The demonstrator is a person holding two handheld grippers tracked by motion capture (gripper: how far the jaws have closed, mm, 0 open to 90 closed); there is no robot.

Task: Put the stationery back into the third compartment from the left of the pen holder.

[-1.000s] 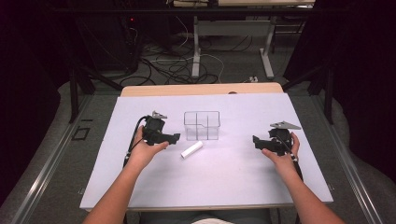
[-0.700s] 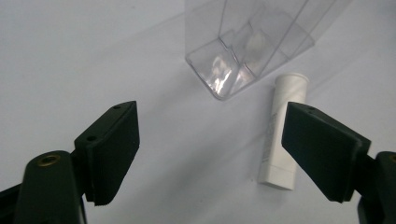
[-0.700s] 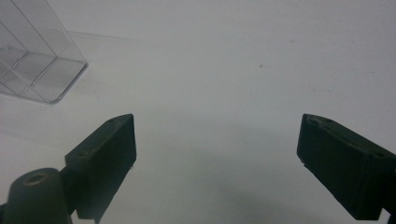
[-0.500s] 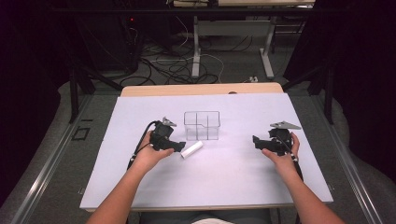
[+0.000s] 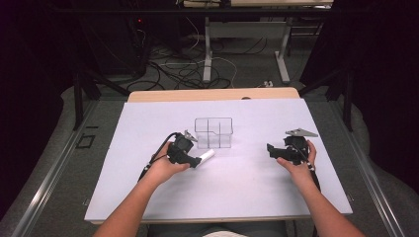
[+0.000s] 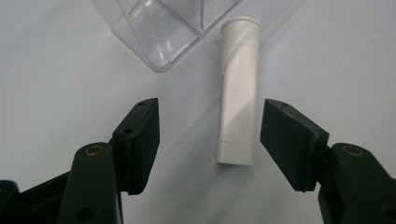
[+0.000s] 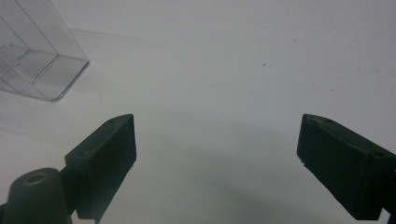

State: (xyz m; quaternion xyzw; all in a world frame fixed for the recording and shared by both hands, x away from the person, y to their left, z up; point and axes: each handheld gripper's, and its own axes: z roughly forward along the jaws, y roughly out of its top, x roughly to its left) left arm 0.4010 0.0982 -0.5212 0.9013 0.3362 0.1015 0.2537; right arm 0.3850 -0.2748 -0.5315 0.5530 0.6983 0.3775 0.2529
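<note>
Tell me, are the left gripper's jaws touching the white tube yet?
Apart. The left gripper view shows the white tube lying between the left gripper jaws, which have just been closing, with table visible either side.

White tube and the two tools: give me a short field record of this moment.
surface: white table cover
white tube: lying flat beside the clear box, apart from it
clear box: divided into compartments, nothing visible inside
left tool: jaws on either side of the tube's near end, just been closing, pads not yet touching it
right tool: jaws wide apart over bare cover, nothing between them
likely next move: left tool closes on the tube, perhaps to put it in the box
</note>
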